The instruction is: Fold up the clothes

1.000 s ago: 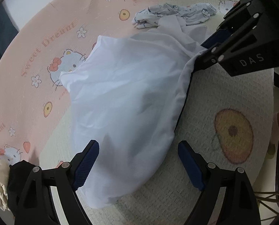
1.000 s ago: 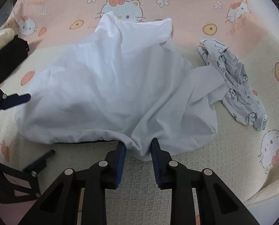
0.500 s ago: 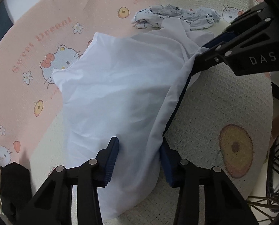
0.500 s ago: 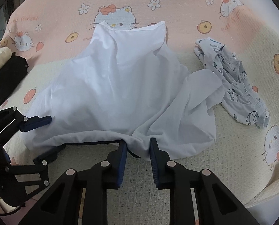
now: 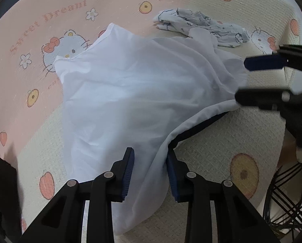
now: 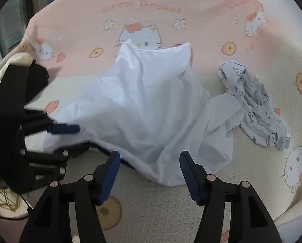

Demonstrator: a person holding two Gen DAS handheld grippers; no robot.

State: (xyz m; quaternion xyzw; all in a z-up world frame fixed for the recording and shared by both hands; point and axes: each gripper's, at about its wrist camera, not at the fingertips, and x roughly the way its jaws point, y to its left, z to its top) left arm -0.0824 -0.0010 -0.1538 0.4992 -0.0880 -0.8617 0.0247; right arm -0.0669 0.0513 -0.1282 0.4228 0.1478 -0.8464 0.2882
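Right gripper (image 6: 149, 174) jaws just opened wide, dropping hem it pinched before; cloth lies between pads, untouched. Left gripper (image 5: 150, 170) jaws just closed, now clamping fold of white garment (image 5: 142, 93). Garment rumpled, thin, spread mid-frame on cat-print blanket (image 5: 39, 40), dark lining showing under hem. Patterned grey garment (image 6: 256, 103) bunched at right, touching sleeve. Wire basket (image 5: 286, 198) lower right.

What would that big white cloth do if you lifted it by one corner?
Probably hang limp: the white cloth lies in soft wrinkles and sags between the left tool pinching its hem and the bedspread. It looks thin and light, since a dark layer shows at its edge. It may slide easily, though that is hard to judge.
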